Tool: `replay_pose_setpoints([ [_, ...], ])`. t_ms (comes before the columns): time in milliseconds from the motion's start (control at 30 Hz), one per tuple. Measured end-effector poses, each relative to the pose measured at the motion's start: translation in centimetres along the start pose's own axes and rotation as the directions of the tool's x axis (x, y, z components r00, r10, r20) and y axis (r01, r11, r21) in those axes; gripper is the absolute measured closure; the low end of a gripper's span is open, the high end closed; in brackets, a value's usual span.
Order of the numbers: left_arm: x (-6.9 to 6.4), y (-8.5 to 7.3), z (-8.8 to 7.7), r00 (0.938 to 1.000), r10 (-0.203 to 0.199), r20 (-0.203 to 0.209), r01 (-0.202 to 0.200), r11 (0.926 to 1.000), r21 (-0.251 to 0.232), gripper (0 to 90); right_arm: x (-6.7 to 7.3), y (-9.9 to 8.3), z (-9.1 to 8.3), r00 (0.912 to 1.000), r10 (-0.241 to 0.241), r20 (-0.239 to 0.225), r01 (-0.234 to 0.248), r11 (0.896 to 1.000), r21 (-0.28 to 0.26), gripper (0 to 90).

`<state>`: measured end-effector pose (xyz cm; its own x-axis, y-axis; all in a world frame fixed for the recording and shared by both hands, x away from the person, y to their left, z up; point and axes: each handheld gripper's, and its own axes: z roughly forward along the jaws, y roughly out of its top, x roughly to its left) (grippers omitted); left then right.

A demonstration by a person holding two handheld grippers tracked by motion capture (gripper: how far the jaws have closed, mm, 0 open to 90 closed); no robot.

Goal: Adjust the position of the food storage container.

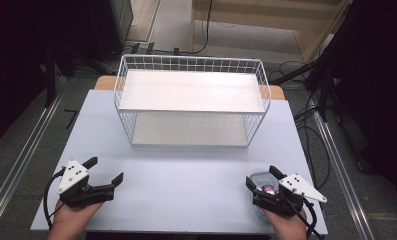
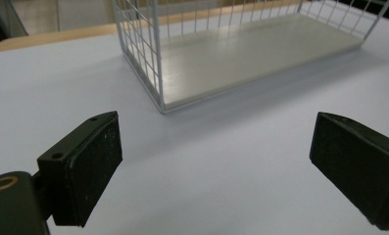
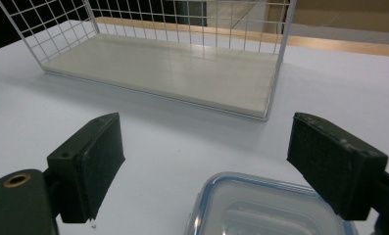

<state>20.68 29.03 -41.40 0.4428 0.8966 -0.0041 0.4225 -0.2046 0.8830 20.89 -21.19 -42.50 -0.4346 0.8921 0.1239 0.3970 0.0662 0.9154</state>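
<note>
This looks like a lab or recording studio. Black curtains (image 1: 371, 75) flank a pale surface (image 1: 186, 170), metal floor rails (image 1: 16, 155) run along both sides, and loose cables (image 1: 311, 125) trail across the floor.

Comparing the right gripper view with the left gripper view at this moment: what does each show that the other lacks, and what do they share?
Right gripper view alone: a clear lidded food container with a blue rim, lying between the open jaws of the right hand-held gripper. Left gripper view alone: the left hand-held gripper, jaws open over bare table. Shared: the white wire rack with its pale bottom shelf, and the pale blue tabletop.
</note>
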Motion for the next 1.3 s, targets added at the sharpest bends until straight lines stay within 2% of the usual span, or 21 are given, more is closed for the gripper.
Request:
replay_pose_setpoints([
  [133, -0.3, 0.0, 0.2, 0.9999, -0.006, 0.011, 0.006, 1.0000, 0.004, 5.6, -0.2, -0.2, -0.1, 1.0000, 0.003, -0.001, -0.003, 1.000, 0.000, 14.1],
  [333, -0.8, 0.2, -0.1, 0.9998, 0.017, 0.010, -0.017, 0.9998, -0.010, 5.6, -0.4, -0.3, -0.7, 0.9999, 0.004, -0.012, -0.004, 1.000, -0.010, 13.9],
  [433, -0.9, 0.2, -0.1, 0.9998, 0.014, 0.011, -0.014, 0.9998, -0.015, 5.6, -0.5, -0.2, -0.9, 0.9999, 0.005, -0.009, -0.005, 1.000, -0.021, 13.9],
  [567, -0.9, 0.1, 0.1, 0.9994, 0.015, 0.030, -0.015, 0.9999, -0.007, 2.4, -0.6, -0.2, -1.1, 1.0000, -0.001, 0.004, 0.001, 1.000, -0.030, 13.8],
  [800, -0.8, 0.0, 0.1, 0.9996, 0.014, 0.025, -0.013, 0.9999, -0.008, 3.2, -1.3, -0.4, -1.3, 0.9995, -0.003, 0.030, 0.004, 1.000, -0.020, 15.9],
  [833, -0.7, 0.0, 0.1, 0.9997, 0.008, 0.025, -0.008, 0.9999, -0.010, 3.7, -1.5, -0.4, -1.4, 0.9990, -0.008, 0.045, 0.009, 1.000, -0.026, 18.8],
  [867, -0.7, 0.0, 0.1, 0.9995, 0.009, 0.029, -0.009, 0.9999, -0.010, 3.8, -2.0, -0.5, -1.7, 0.9982, -0.010, 0.058, 0.012, 1.000, -0.023, 27.5],
  [900, -0.6, 0.0, 0.1, 0.9995, 0.011, 0.030, -0.011, 0.9999, -0.009, 3.5, -2.3, -0.6, -1.8, 0.9980, -0.003, 0.064, 0.004, 1.000, -0.015, 31.9],
  [933, -0.6, -0.1, 0.1, 0.9994, 0.013, 0.033, -0.012, 0.9999, -0.009, 3.5, -2.3, -0.6, -1.8, 0.9980, -0.003, 0.064, 0.004, 1.000, -0.015, 31.9],
  [1067, -0.7, -0.1, 0.2, 0.9992, 0.016, 0.035, -0.016, 0.9998, -0.007, 2.6, -3.8, -1.0, -2.3, 0.9960, 0.035, 0.083, -0.035, 0.999, 0.006, 45.4],
  [1233, -0.7, -0.1, 0.2, 0.9993, 0.012, 0.036, -0.012, 0.9999, -0.009, 2.5, -5.6, -1.6, -2.8, 0.9864, 0.068, 0.150, -0.073, 0.997, 0.030, 65.4],
  [1300, -0.7, -0.1, 0.2, 0.9992, 0.011, 0.038, -0.010, 0.9999, -0.013, 2.5, -6.5, -2.1, -3.0, 0.9782, 0.081, 0.191, -0.092, 0.995, 0.050, 77.4],
])
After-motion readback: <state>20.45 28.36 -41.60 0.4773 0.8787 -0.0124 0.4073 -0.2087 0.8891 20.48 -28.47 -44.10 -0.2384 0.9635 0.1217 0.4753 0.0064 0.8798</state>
